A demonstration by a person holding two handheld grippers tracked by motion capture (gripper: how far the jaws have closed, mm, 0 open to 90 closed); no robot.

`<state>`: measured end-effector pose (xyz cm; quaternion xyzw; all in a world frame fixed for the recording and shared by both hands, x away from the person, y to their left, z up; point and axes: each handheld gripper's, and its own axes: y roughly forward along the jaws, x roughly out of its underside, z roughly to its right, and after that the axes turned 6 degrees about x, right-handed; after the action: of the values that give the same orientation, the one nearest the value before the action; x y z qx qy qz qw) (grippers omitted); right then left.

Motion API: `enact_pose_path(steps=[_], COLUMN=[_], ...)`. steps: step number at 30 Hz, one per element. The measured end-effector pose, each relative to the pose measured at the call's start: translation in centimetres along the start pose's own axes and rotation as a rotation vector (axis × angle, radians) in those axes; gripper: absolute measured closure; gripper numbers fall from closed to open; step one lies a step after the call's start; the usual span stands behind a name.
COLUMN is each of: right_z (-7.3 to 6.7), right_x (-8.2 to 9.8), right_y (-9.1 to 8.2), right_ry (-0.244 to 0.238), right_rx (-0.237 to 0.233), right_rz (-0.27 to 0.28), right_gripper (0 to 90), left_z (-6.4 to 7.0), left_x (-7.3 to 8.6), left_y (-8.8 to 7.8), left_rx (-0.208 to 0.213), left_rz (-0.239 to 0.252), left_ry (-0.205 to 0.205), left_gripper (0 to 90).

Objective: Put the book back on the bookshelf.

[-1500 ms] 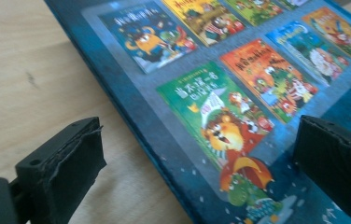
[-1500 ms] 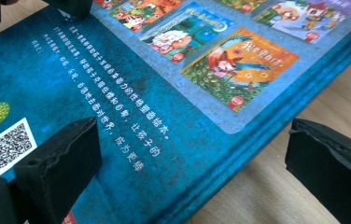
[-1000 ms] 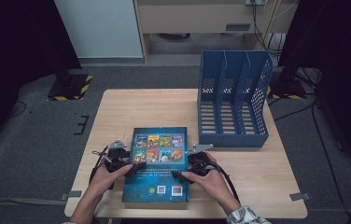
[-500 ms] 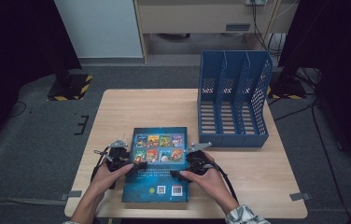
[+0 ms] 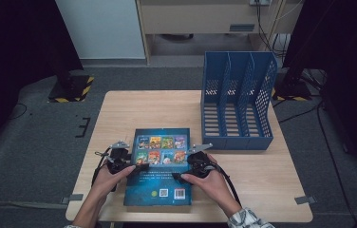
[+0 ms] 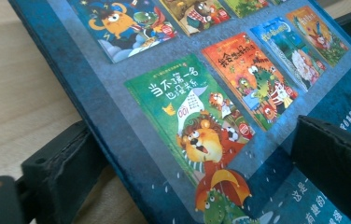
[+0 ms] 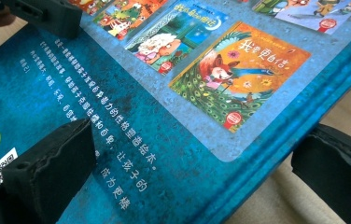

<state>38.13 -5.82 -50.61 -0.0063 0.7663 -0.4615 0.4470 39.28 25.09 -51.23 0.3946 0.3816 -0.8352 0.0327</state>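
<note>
Here, left gripper [image 5: 136, 167] & right gripper [image 5: 180, 175] each pinch book [image 5: 160, 183] edges; file rack [image 5: 237, 104] nearby.

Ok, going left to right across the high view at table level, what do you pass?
Left gripper → book → right gripper → blue file rack, which stands farther back on the table.
</note>
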Motion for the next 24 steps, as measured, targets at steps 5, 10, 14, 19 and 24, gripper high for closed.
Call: enact_pose_path(steps=[5, 10, 14, 19, 24], right_z=[-0.3, -0.4, -0.4, -0.4, -0.5], right_x=[-0.5, -1.0, -1.4, -2.2, -3.1], right_y=[-0.2, -0.1, -0.1, -0.1, -0.2], right_ry=[-0.026, -0.032, -0.04, -0.048, -0.052], right_rx=[0.026, 0.031, 0.037, 0.041, 0.052], right_rz=[0.002, -0.011, -0.008, -0.019, -0.031], right_gripper=[0.4, 0.6, 1.3, 1.9, 3.4], left_z=[0.1, 0.2, 0.3, 0.4, 0.6], left_x=[-0.2, -0.5, -0.8, -1.4, -2.0], left_y=[-0.5, -0.8, -1.1, -1.5, -2.1], left_rx=[-0.016, -0.029, -0.041, -0.059, -0.08], left_rz=[0.019, 0.026, 0.039, 0.048, 0.061], left_ry=[0.016, 0.023, 0.034, 0.061, 0.063], left_gripper=[6.2, 7.3, 9.7, 11.0, 14.0])
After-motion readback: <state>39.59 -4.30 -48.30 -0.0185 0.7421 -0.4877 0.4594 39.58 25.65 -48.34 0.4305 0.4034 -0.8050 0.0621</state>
